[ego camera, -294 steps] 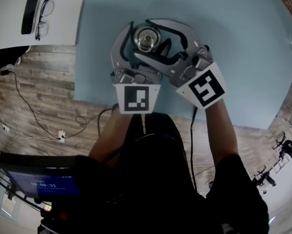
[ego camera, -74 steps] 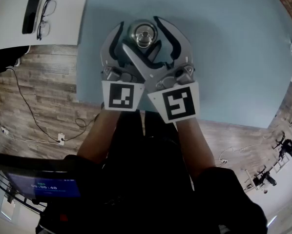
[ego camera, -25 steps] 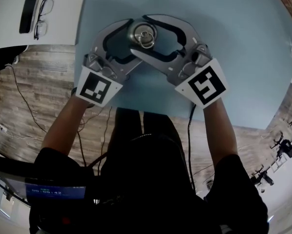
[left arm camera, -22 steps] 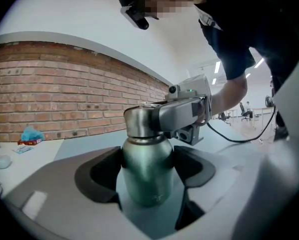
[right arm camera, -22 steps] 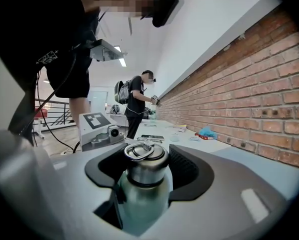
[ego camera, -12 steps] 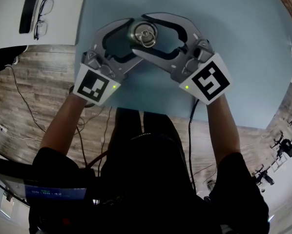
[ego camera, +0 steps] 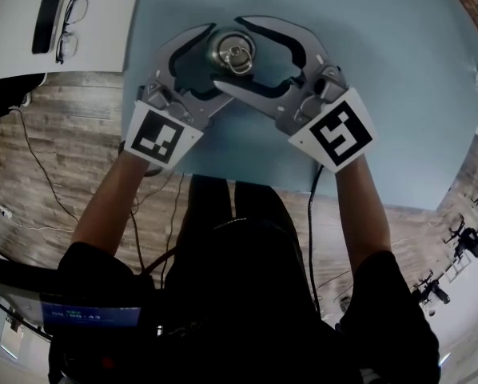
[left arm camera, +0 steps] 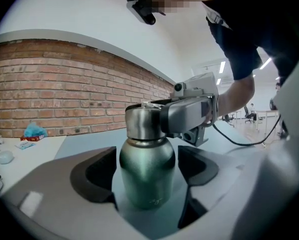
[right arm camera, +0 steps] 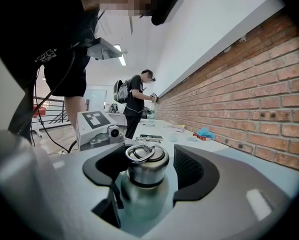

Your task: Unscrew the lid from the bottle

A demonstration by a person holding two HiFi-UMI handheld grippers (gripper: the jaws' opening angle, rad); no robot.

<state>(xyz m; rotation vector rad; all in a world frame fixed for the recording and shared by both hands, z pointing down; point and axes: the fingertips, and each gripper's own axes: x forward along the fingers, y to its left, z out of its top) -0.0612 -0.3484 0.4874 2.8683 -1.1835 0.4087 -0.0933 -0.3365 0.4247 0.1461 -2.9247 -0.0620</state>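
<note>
A green metal bottle (left arm camera: 146, 176) with a steel lid (right arm camera: 147, 170) and ring handle (right arm camera: 139, 152) stands upright on the light blue table (ego camera: 383, 94). My left gripper (ego camera: 212, 62) reaches in from the left at body height. Its jaws have just been opening, and both pads (left arm camera: 96, 178) stand clear of the bottle. My right gripper (ego camera: 228, 53) comes from the right at lid (ego camera: 233, 52) height. Its jaws have just been opening too, with a narrow gap between each pad (right arm camera: 188, 170) and the lid.
A phone (ego camera: 48, 18) and glasses (ego camera: 72, 27) lie on a white table at the upper left. Cables (ego camera: 63, 194) run over the wooden floor. A brick wall (right arm camera: 249, 99) backs the table, and a person (right arm camera: 135, 101) stands far off.
Both grippers' jaws now stand slightly wider round the bottle than a second ago. Green lights showed on both marker cubes half a second ago and are now off. The hands have stayed put.
</note>
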